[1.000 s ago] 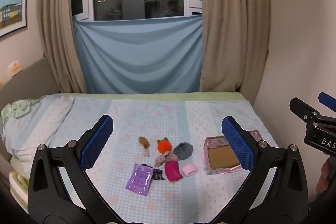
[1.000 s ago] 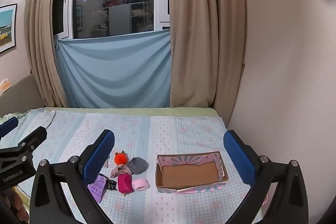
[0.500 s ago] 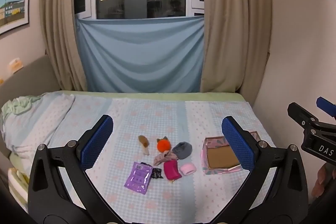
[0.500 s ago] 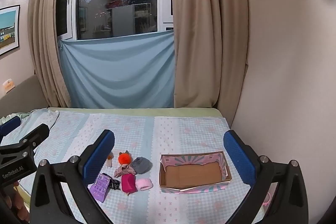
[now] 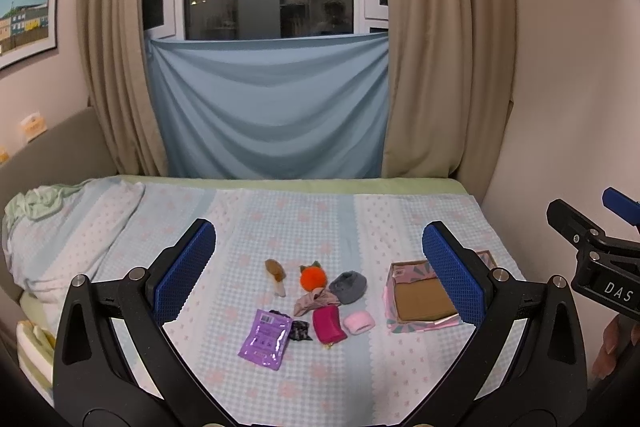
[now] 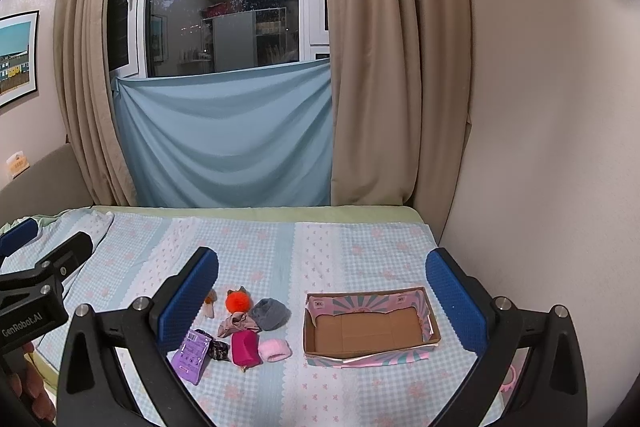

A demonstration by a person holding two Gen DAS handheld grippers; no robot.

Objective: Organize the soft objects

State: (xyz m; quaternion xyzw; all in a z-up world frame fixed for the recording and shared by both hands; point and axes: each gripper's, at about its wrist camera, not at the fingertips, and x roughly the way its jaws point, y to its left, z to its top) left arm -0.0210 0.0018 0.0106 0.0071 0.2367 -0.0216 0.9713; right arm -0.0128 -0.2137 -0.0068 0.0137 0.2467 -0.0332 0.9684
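Observation:
A cluster of small soft things lies on the bed: an orange pom-pom (image 5: 314, 276) (image 6: 238, 301), a grey fuzzy lump (image 5: 349, 286) (image 6: 270, 313), a magenta pouch (image 5: 329, 324) (image 6: 245, 347), a pink roll (image 5: 359, 323) (image 6: 274, 350), a beige crumpled cloth (image 5: 314, 302), a brown plush piece (image 5: 275, 269) and a purple packet (image 5: 265, 339) (image 6: 189, 356). An open cardboard box (image 5: 425, 301) (image 6: 367, 329) stands empty to their right. My left gripper (image 5: 319, 271) and right gripper (image 6: 322, 291) are open and empty, held well above and short of them.
The bed (image 6: 280, 251) has a light blue checked sheet, with a rumpled pillow (image 5: 60, 227) at the left. A wall (image 6: 540, 147) runs along the right side. Curtains and a blue cloth (image 5: 268, 115) hang behind the bed's far edge.
Both cameras have risen and tilted slightly, so the objects and box sit a little lower and further off in view. Nothing on the bed has moved.

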